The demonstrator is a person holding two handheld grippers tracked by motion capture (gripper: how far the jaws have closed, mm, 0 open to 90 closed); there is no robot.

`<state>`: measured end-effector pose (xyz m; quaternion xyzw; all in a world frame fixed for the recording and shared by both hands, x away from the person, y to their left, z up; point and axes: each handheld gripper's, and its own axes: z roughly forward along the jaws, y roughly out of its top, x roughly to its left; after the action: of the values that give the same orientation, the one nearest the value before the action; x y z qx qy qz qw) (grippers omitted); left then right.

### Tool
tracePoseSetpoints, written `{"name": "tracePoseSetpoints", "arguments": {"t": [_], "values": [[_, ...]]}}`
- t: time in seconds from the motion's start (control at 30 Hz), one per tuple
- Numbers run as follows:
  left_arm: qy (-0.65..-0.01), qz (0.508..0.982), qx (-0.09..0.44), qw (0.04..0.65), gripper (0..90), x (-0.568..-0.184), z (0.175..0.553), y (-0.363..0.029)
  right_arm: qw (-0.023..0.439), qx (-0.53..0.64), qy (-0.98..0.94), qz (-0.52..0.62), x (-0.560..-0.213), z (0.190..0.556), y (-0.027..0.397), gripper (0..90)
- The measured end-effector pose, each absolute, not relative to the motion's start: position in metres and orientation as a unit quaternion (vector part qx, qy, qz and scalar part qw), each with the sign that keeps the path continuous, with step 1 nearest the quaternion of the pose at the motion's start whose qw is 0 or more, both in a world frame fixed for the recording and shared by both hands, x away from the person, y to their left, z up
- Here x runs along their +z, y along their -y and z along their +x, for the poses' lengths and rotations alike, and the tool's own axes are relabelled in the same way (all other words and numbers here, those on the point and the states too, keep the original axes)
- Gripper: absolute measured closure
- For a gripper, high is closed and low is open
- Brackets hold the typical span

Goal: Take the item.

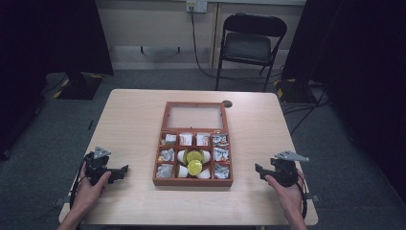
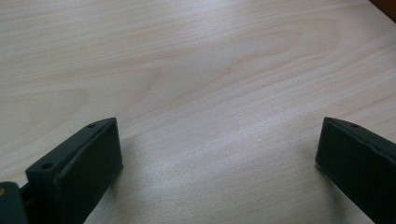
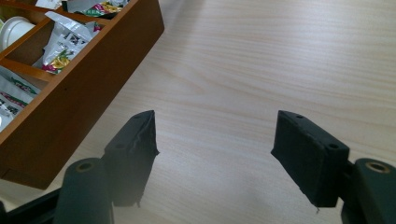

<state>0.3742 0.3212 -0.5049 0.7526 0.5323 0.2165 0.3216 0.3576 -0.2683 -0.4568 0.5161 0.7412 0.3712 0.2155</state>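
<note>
From the high view, the open reddish-brown wooden box [image 1: 193,181] with its glass-paned lid laid back sits in the middle of the pale wooden table [image 1: 134,120]. Its small compartments hold foil sachets [image 1: 220,154], and two white cups with yellow lids [image 1: 194,161] lie in the central cells. The left gripper [image 1: 120,172] rests at lower left of the frame, the right gripper [image 1: 259,170] at lower right, both well apart from the box and pointing toward it.

In the left gripper view, the black jaws stand wide at the bottom corners with nothing but bare tabletop [image 2: 196,84] between them.

In the right gripper view, the jaws stand partly apart and empty over the tabletop, and the box's side wall [image 3: 88,88] runs through the upper left, with sachets [image 3: 63,44] visible inside.

The reach into the box looks not yet begun. To do it well, I'd say the right gripper should come in from above the wall rather than across it, jaws wide enough for a cup, while the left steadies the box's near edge.
</note>
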Motion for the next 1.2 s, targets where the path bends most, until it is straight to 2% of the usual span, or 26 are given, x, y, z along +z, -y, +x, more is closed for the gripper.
{"name": "tracePoseSetpoints", "arguments": {"t": [0.43, 0.5, 0.53, 1.2], "values": [[-0.532, 0.753, 0.216, 0.322, 0.0, -0.505, 0.374, -0.321, 0.215, 0.391, -0.751, 0.487, -0.438, 0.367, 0.253, 32.6], [-0.532, 0.753, 0.216, 0.322, 0.0, -0.505, 0.374, -0.321, 0.215, 0.391, -0.752, 0.485, -0.437, 0.368, 0.252, 34.0], [-0.532, 0.753, 0.216, 0.322, 0.0, -0.505, 0.374, -0.321, 0.210, 0.398, -0.754, 0.478, -0.435, 0.369, 0.248, 38.3], [-0.532, 0.752, 0.217, 0.322, 0.0, -0.505, 0.374, -0.321, 0.189, 0.421, -0.767, 0.446, -0.424, 0.382, 0.212, 37.3]]}}
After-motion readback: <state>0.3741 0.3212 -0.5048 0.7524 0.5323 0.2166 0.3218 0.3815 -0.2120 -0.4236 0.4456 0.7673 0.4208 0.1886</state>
